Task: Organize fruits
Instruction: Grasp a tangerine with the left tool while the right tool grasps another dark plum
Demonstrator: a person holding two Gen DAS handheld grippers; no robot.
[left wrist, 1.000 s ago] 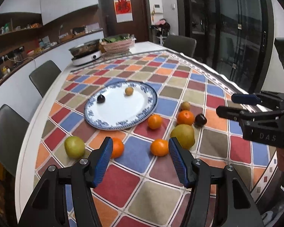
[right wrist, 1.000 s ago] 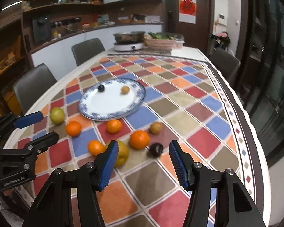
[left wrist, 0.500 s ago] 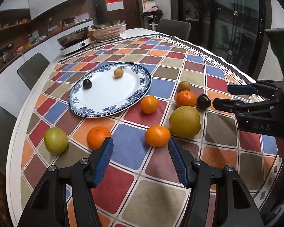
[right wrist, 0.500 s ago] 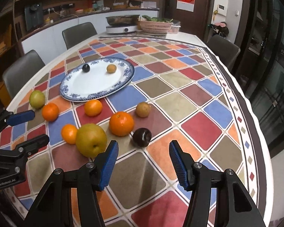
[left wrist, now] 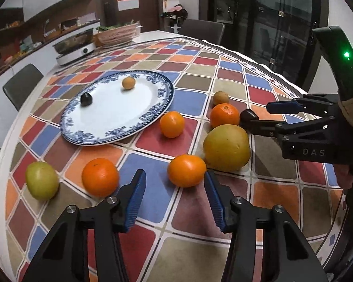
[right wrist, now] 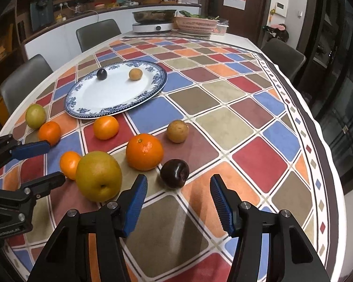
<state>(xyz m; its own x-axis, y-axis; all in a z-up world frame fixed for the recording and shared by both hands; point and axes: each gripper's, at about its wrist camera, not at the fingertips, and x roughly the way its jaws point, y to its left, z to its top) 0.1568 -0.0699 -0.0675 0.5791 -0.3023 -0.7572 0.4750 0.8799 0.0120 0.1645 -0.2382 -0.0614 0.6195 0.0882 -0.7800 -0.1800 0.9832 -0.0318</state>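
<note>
Two fruits on plate (left wrist: 120, 127), eight off; left fingers (left wrist: 138, 197) closing empty, right fingers (right wrist: 138, 199) apart, empty.

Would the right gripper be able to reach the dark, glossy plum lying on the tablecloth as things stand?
Probably yes. The right gripper has open, empty jaws, and the dark plum sits just ahead of its fingertips with bare cloth between. The large orange lies close behind the plum, and seems not to block the way.

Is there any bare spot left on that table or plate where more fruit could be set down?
Yes. Most of the plate is bare: only a dark fruit and a small tan fruit sit near its far rim. The tablecloth on the window side is also free. The crowded part is the near side of the plate, around the large yellow fruit.
</note>
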